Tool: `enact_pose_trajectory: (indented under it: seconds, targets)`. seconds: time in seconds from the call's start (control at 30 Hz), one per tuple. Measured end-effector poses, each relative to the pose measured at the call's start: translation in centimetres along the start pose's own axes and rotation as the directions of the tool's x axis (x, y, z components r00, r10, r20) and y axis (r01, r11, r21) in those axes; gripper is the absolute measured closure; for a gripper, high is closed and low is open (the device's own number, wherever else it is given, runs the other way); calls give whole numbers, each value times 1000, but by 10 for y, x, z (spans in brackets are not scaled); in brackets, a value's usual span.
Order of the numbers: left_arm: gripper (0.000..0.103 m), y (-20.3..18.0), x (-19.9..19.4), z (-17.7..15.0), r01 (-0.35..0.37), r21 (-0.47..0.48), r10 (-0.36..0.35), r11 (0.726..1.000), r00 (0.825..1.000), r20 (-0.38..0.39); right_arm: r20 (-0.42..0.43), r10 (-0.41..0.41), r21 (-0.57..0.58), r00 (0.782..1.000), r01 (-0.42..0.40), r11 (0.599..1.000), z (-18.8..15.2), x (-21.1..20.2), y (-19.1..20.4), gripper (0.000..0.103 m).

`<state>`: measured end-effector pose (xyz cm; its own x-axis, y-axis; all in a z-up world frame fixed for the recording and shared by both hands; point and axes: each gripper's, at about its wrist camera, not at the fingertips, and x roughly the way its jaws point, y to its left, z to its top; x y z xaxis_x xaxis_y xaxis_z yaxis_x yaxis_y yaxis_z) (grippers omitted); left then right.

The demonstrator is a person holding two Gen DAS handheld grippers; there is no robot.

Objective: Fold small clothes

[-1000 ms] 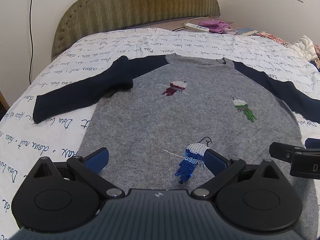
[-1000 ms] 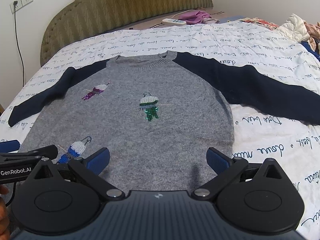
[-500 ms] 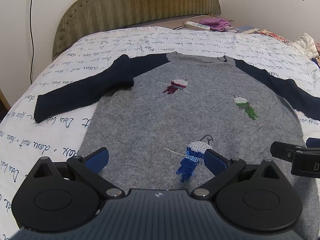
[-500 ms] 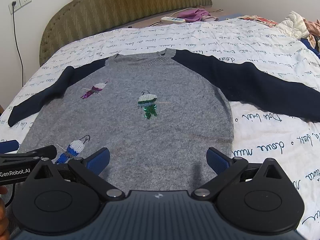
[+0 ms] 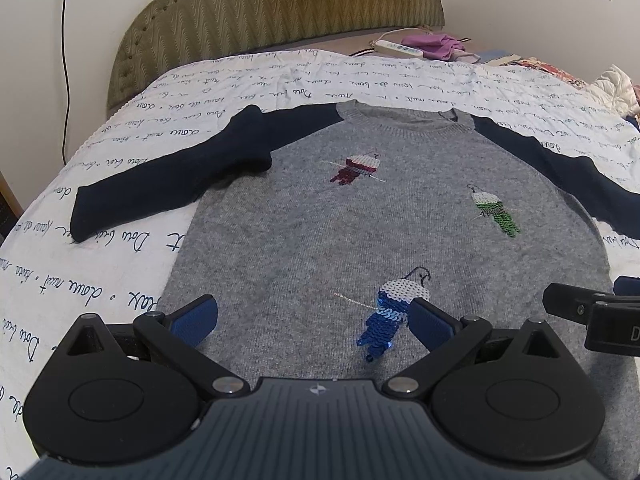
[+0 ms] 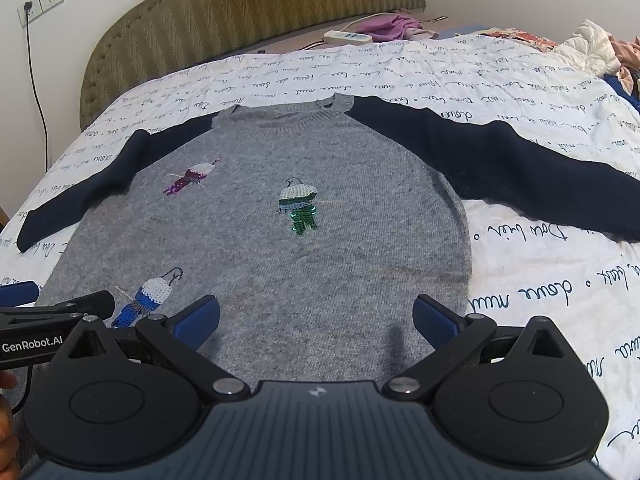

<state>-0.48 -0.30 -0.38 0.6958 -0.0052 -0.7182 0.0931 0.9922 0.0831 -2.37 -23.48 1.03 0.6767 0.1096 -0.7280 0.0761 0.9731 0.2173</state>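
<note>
A small grey sweater (image 5: 320, 240) with navy sleeves and three sequin birds lies flat, front up, on the bed; it also shows in the right wrist view (image 6: 280, 260). Its left sleeve (image 5: 160, 184) and right sleeve (image 6: 520, 172) are spread outward. My left gripper (image 5: 312, 320) is open and empty above the sweater's lower left hem. My right gripper (image 6: 316, 320) is open and empty above the lower right hem. Each gripper's tip shows at the edge of the other's view.
The bed has a white cover with blue script (image 5: 100, 280) and an olive headboard (image 5: 280, 8). A power strip (image 5: 396, 46) and purple cloth (image 5: 440, 44) lie near the headboard. More clothes (image 6: 600, 52) are piled at the right edge.
Both grippers have drawn back and dipped slightly, so the sweater sits a little lower in both views. Both jaws stay open and the sweater has not moved.
</note>
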Motion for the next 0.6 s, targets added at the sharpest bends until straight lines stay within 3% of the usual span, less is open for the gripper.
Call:
enact_pose_trajectory:
  seconds: [0.43,0.6]
  targets:
    - [1,-3,1,4,-4,7,4,1000,1000,-5,1,6,5,1000,-6,1000,2,1,-4,0]
    - [1,-10,0,9,15,3,-15,1000,1000,-7,76,-5,27,997,3,1000,5,-6,-17,0]
